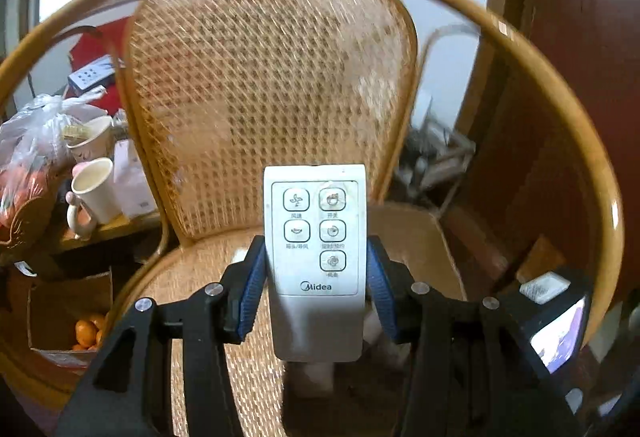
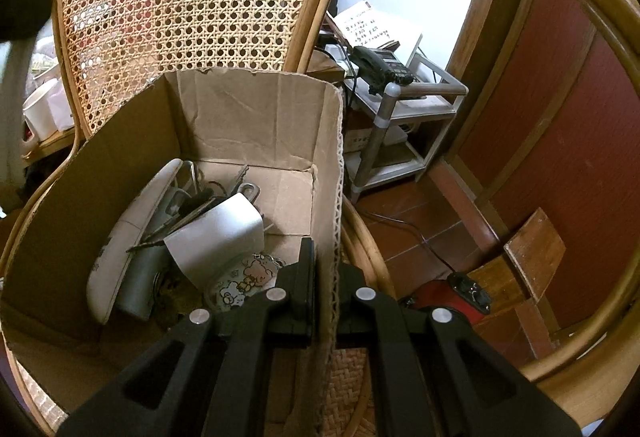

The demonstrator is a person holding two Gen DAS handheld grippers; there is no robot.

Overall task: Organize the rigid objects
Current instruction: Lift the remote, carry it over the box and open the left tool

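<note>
Gripping a white remote [image 1: 316, 265] marked "Midea", the left gripper [image 1: 316, 289] is seen above a cane chair [image 1: 260, 85]. The right gripper [image 2: 326, 277] is clamped on the cardboard box [image 2: 256, 117] wall.

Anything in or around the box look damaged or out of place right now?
The cardboard box has a ragged, torn top edge and creased walls. Inside, a white mug lies tipped on its side on jumbled clutter. The remote looks intact.
</note>
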